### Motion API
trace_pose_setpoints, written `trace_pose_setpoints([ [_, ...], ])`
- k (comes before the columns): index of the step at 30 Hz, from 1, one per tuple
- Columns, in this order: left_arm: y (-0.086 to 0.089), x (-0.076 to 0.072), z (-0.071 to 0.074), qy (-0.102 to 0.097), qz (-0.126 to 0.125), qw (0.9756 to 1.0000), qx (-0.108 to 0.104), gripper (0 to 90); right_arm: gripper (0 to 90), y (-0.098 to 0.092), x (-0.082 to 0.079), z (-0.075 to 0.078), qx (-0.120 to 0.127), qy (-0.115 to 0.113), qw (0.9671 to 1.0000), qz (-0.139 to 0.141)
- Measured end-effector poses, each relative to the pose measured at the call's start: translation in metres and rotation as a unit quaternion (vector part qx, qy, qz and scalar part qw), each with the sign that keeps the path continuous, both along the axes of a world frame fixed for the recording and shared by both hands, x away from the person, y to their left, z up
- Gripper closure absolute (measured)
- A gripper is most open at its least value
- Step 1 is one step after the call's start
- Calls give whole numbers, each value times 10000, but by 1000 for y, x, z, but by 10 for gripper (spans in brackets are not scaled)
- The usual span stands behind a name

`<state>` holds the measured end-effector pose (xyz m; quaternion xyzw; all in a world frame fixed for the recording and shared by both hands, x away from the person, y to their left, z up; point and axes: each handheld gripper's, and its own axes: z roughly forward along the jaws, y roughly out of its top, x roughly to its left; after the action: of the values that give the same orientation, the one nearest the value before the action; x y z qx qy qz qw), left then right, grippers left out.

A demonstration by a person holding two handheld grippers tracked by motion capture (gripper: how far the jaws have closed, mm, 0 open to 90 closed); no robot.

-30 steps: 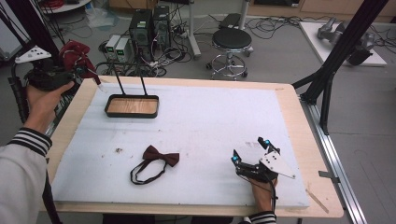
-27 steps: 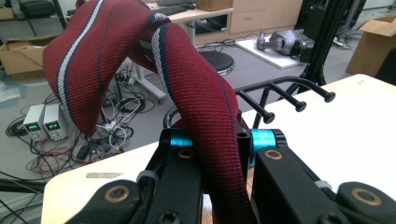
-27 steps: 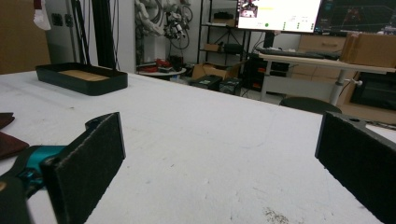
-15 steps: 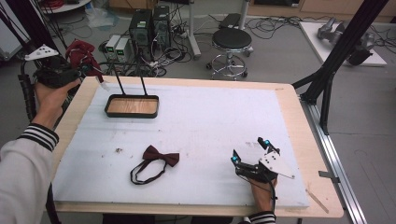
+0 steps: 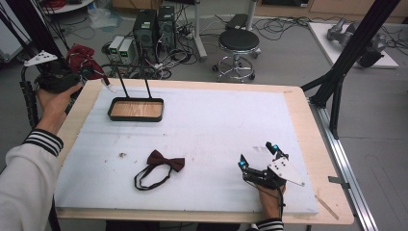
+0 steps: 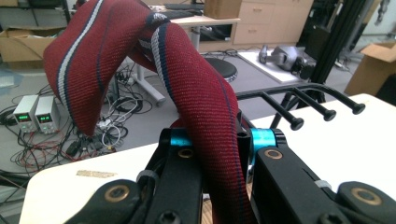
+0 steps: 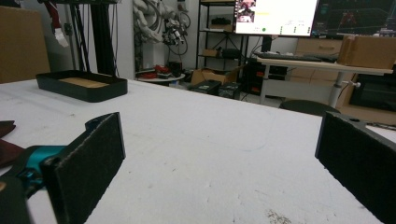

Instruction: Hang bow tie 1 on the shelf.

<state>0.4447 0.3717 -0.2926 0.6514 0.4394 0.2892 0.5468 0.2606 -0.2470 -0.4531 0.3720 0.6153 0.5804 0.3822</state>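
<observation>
High view: one white-padded surface (image 5: 216, 120) carries one dark red bow tie (image 5: 165, 161) near the front edge, with its black strap looped beside it, and one black tray (image 5: 136, 109) with a wooden floor near the far left corner; two thin black rods rise from the tray's back. The left claw (image 5: 84, 72) is held off the surface's far left corner, with red cloth bunched at its tip; its jaws are hard to make out there. The right claw (image 5: 257, 156) rests on the surface near the front right, jaws spread wide.

Left gripper view: the left claw (image 6: 219, 144) is clamped on one red striped necktie (image 6: 196, 93), which folds upward and is cut off at the top. Four black prongs (image 6: 322, 105) reach in from the right.

Right gripper view: the right claw (image 7: 219, 144) stands wide and empty over the white surface (image 7: 210, 154). The tray (image 7: 81, 86) sits well apart at far left; a sliver of bow tie (image 7: 7, 140) is cut off at the left edge.
</observation>
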Motion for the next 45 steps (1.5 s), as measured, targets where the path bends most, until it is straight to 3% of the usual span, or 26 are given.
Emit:
trace_pose_setpoints([
  [12, 13, -4, -8, 45, 139, 9999, -12, 868, 6, 0, 0, 0, -11, -19, 10000, -21],
  [17, 19, -6, -22, 302, 229, 9992, 122, 868, 6, 0, 0, 0, -9, -7, 10000, -27],
  [23, 15, -4, -35, 440, 239, 9985, 205, 868, 6, 0, -1, 0, -4, -13, 10000, -36],
  [31, 10, -2, -47, 477, 162, 9984, 257, 867, 6, 0, -2, 0, -3, -44, 10000, -37],
  [45, 8, -5, -68, 655, 159, 9975, 206, 867, 7, 0, -5, -1, 33, -102, 9999, -27],
])
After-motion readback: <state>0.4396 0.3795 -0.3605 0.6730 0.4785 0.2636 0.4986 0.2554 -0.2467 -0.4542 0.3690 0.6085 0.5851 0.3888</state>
